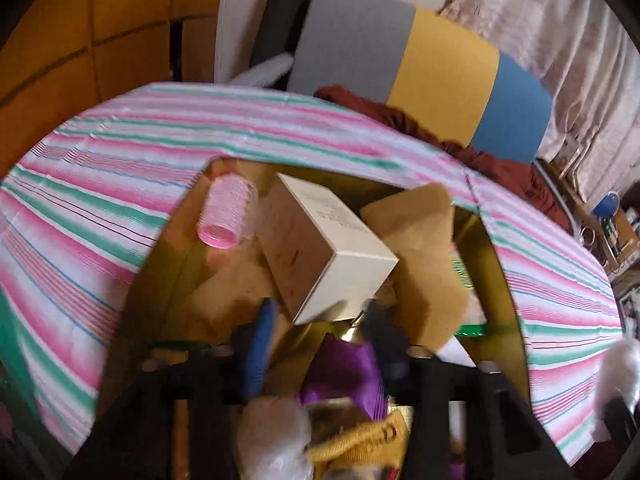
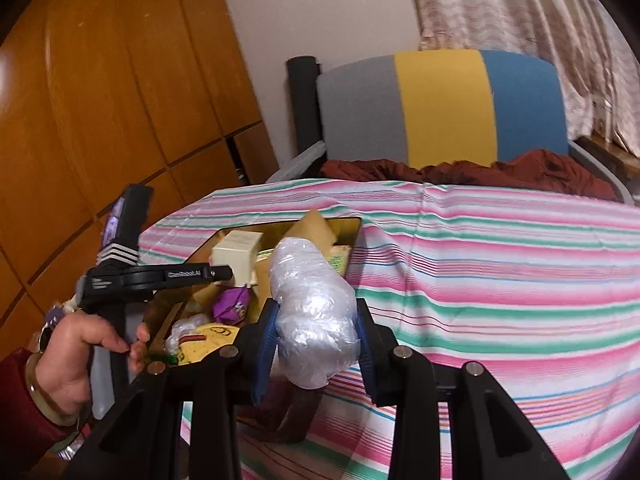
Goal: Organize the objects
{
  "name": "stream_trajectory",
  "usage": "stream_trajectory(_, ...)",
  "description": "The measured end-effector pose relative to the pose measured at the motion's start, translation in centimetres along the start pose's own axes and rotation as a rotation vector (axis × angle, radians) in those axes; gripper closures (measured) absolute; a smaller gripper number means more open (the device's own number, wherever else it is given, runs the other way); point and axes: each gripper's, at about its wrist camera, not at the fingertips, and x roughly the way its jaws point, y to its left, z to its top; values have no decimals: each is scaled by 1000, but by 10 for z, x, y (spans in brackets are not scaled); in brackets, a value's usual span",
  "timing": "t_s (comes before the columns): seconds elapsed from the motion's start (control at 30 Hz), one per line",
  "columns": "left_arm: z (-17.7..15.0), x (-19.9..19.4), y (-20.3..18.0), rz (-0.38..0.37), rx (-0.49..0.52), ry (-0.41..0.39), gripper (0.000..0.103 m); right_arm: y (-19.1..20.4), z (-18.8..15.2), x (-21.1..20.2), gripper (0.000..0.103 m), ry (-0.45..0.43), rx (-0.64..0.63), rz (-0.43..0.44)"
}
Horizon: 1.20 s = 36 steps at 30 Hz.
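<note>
A gold tray (image 1: 496, 248) on the striped tablecloth holds a cream box (image 1: 320, 244), a pink hair roller (image 1: 226, 210), brown paper pieces (image 1: 420, 240), a purple wrapper (image 1: 344, 368) and a yellow item (image 1: 360, 436). My left gripper (image 1: 316, 320) hovers open over the tray, its fingertips either side of the box's near corner. My right gripper (image 2: 316, 328) is shut on a clear plastic bundle (image 2: 312, 304), held just right of the tray (image 2: 344, 222). The left gripper's body (image 2: 132, 276) and the hand holding it show in the right wrist view.
The striped tablecloth (image 2: 500, 280) covers the table. Behind it stands a chair with a grey, yellow and blue back (image 2: 440, 108) and a dark red cloth (image 2: 520, 172) on its seat. A wooden cabinet (image 2: 100, 120) is at the left, curtains at the right.
</note>
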Motion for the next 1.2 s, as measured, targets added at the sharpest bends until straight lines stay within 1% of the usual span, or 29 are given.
stream_trajectory(0.03, -3, -11, 1, 18, 4, -30, 18, 3, 1, 2, 67, 8, -10, 14)
stream_trajectory(0.07, -6, -23, 3, 27, 5, -69, 9, 6, 3, 6, 67, 22, -13, 30)
stream_trajectory(0.1, -10, -38, 5, 26, 9, -114, 6, 9, 4, 12, 67, 44, -12, 41)
stream_trajectory(0.13, -13, -49, 6, 27, 17, -144, 1, 12, 5, 18, 67, 64, -12, 49)
stream_trajectory(0.2, -20, -70, 8, 57, 24, -202, 0, 18, 6, 31, 67, 106, -18, 72)
stream_trajectory(0.3, -28, -93, 15, 94, -1, -236, 0, 27, 5, 51, 67, 169, -18, 100)
stream_trajectory(0.37, -34, -102, 15, 138, -5, -234, 0, 32, 5, 62, 67, 207, -13, 117)
stream_trajectory(0.43, -36, -108, 14, 165, -5, -238, 0, 38, 4, 71, 66, 232, -10, 121)
stream_trajectory(0.5, -43, -114, 11, 164, -2, -244, 0, 42, 3, 81, 65, 261, 1, 127)
stream_trajectory(0.6, -48, -115, 10, 164, -4, -228, 0, 45, 3, 93, 65, 296, 17, 146)
stream_trajectory(0.63, -49, -113, 8, 171, 0, -219, 0, 46, 3, 94, 63, 301, 15, 144)
stream_trajectory(0.67, -49, -112, 8, 176, 2, -209, 0, 47, 2, 94, 58, 302, 11, 139)
stream_trajectory(0.73, -49, -109, 7, 191, 2, -190, 0, 49, 1, 93, 52, 299, 7, 126)
stream_trajectory(0.83, -52, -107, 10, 182, -15, -179, 0, 48, 1, 89, 52, 297, 0, 108)
stream_trajectory(0.93, -55, -105, 14, 188, -50, -155, 0, 47, 1, 82, 52, 284, -7, 86)
stream_trajectory(1.03, -58, -103, 16, 193, -53, -130, 0, 49, 4, 76, 51, 268, -33, 54)
stream_trajectory(1.1, -60, -103, 17, 225, -59, -132, 0, 53, 6, 72, 51, 255, -62, 15)
stream_trajectory(1.17, -62, -104, 17, 289, -63, -128, 0, 57, 9, 70, 45, 246, -88, -31)
stream_trajectory(1.2, -64, -105, 16, 308, -56, -133, 0, 59, 10, 69, 44, 237, -100, -61)
